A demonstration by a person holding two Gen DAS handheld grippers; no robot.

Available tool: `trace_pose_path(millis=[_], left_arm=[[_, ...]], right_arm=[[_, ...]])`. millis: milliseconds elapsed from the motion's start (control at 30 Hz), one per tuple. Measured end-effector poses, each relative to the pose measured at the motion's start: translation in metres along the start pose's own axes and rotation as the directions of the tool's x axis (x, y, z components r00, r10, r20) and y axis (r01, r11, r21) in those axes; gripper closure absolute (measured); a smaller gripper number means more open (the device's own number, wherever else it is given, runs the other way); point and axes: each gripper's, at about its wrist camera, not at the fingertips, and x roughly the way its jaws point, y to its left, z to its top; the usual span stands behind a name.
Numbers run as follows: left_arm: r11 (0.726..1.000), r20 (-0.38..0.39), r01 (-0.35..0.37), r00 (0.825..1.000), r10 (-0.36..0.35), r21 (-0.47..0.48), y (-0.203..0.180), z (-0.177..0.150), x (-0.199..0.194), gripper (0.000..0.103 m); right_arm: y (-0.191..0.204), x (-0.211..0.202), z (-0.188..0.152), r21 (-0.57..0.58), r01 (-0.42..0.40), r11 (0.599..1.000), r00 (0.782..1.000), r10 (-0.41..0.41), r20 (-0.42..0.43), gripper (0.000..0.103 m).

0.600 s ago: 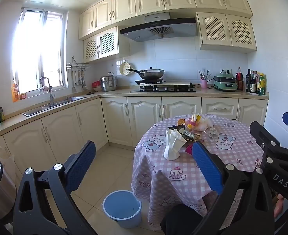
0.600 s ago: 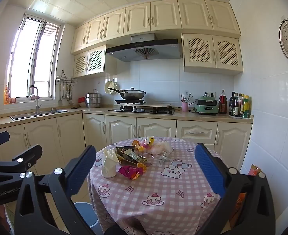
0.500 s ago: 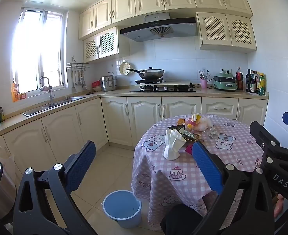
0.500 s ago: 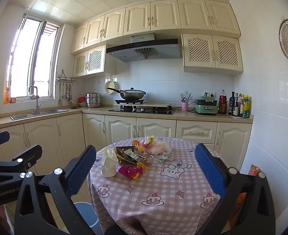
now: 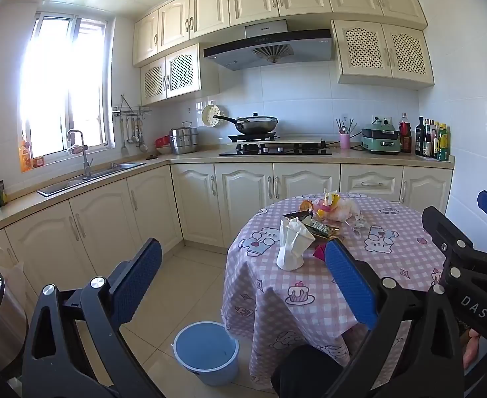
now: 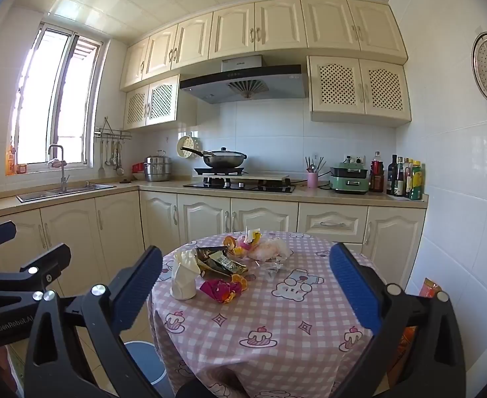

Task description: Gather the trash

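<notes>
Nothing looks collected yet: the crumpled wrappers, peels and white paper bag (image 6: 184, 278) all lie on the round pink-checked desk (image 6: 276, 318), the blue plastic bucket (image 5: 207, 351) sits beside it on the floor, and both the left claw (image 5: 243, 285) and right claw (image 6: 246, 288) hang spread and holding nothing.

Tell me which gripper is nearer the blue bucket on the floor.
Left. The left gripper hangs almost above the blue bucket, beside the table. The right gripper faces the tabletop, with the bucket low to its left.
</notes>
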Motion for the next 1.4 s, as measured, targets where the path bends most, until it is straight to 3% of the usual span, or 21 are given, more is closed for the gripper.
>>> trace_pose_path(millis=[1400], left_arm=[[1.000, -0.001, -0.004, 1.000, 0.004, -0.002, 0.0035, 0.0023, 0.0015, 0.008]], right_arm=[[0.0019, 0.0003, 0.0023, -0.004, 0.000, 1.000, 1.000, 0.000, 0.003, 0.004]])
